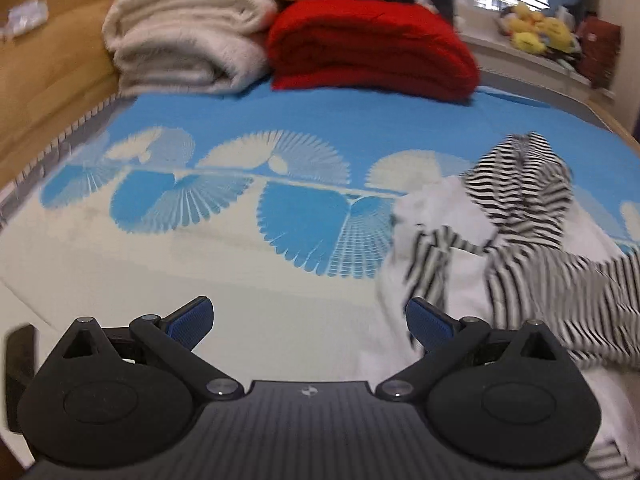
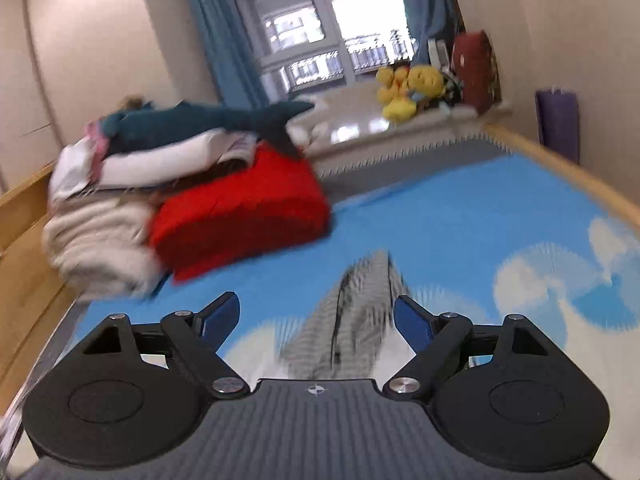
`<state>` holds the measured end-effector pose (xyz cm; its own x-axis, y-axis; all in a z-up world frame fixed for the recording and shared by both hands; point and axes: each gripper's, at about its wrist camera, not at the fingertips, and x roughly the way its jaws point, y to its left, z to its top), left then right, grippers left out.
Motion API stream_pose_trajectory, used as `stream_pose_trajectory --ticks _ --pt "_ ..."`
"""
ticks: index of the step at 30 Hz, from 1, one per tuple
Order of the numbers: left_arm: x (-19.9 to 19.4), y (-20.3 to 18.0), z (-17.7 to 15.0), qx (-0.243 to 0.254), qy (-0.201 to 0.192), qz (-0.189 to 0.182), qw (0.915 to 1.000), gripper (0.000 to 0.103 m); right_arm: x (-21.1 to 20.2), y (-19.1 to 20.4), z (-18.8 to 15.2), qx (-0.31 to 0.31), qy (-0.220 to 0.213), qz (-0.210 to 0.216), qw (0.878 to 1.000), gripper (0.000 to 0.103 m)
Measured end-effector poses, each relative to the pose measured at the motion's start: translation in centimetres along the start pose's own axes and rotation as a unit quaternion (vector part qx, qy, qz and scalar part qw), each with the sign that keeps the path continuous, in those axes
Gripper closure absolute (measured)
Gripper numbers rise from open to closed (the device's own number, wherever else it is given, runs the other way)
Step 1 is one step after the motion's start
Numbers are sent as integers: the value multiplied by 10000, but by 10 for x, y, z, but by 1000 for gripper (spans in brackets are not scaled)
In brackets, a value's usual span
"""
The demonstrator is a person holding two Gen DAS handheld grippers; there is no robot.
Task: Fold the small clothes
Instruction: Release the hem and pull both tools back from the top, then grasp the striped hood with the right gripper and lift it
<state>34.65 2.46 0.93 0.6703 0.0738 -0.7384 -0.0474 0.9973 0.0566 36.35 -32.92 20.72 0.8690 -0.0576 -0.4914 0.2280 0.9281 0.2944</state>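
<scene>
Laundry: soft, light striped shirt (image 1: 520,236) crumpled near the bed's (image 1: 224,276) right edge; I'd pinch a hem, left claw (image 1: 310,320) and right claw (image 2: 316,320) both wide, empty.

We note bright daylight from the window (image 2: 316,28) at 12 o'clock in the right view, panes blown out. Motion blur smears the striped garment (image 2: 360,316) and the red blanket (image 2: 240,220); in the left view the striped garment (image 1: 532,240) is softer at 3 o'clock. Fisheye bending curves both frames' edges. Shadows faint.
</scene>
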Motion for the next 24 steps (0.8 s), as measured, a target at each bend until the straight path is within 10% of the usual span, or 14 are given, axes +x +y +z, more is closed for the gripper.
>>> stream_pose_trajectory --ticks 5,10,17,18,20,24 --pt "57 22 4 -35 598 49 9982 0 155 21 48 -373 -169 -281 9988 7" --pt "73 39 7 0 614 391 9973 0 320 -12 -5 -11 839 -989 9916 7" --pt "83 24 2 119 1062 -278 9939 0 443 -60 -77 508 1307 -1645 9764 10" --pt "85 20 0 163 1124 -307 9931 0 451 -61 -82 511 1307 -1711 9752 21" --pt "91 15 -3 246 1218 -303 9918 0 455 -60 -87 259 1113 -1743 9780 93" --pt "94 13 -5 227 1247 -278 9915 0 410 -53 -66 252 486 -1260 9905 94"
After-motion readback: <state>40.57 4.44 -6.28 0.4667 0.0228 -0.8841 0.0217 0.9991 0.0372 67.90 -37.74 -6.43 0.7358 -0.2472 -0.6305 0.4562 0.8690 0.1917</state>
